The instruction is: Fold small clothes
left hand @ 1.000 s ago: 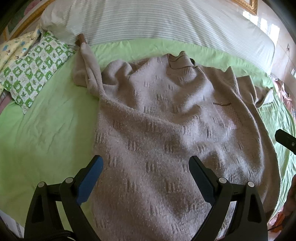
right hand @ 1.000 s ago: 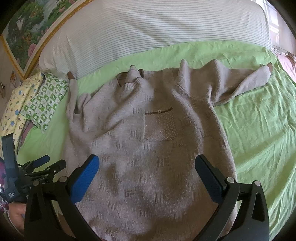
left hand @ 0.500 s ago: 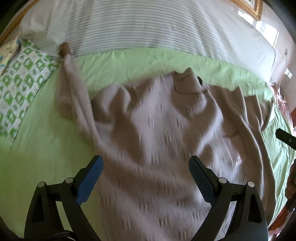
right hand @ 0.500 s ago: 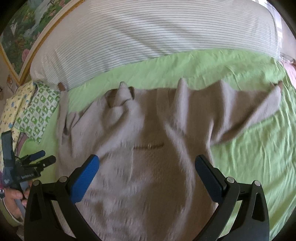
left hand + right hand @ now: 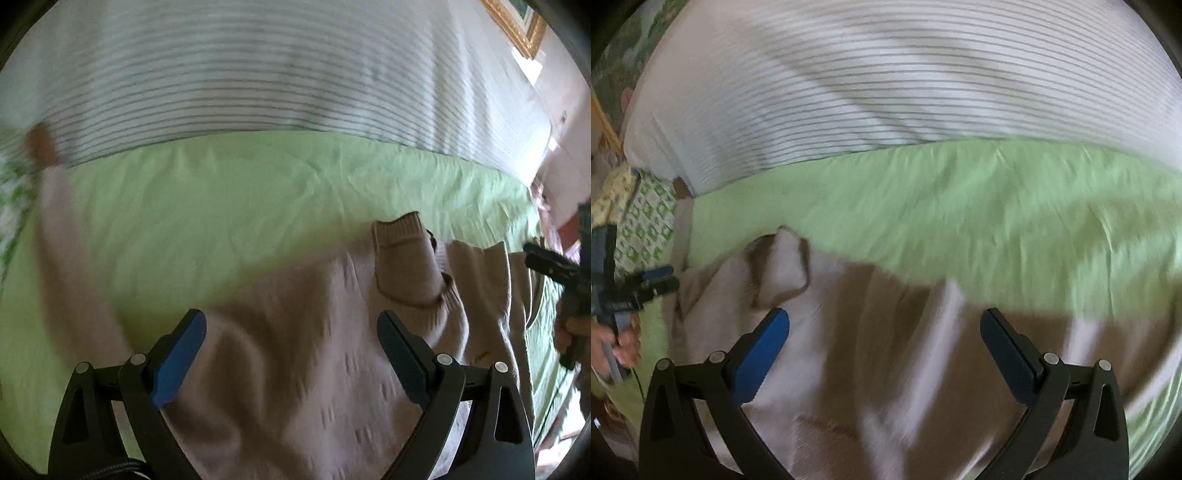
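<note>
Beige sweater (image 5: 295,362) (writing seemingly unreadable)

Beige-taupe knitted sweater (image 5: 303,354) with small darker dash motifs and ribbed collar, beneath each tool. Light green bedsheet (image 5: 229,206) beyond the sweater. White quilt (image 5: 886,81) with thin grey stripes, farthest ahead. Green-and-white checked pillow (image 5: 650,214) left of the right tool (image 5: 884,338). Tool frames black; finger pads (image 5: 179,352) blue.
</note>
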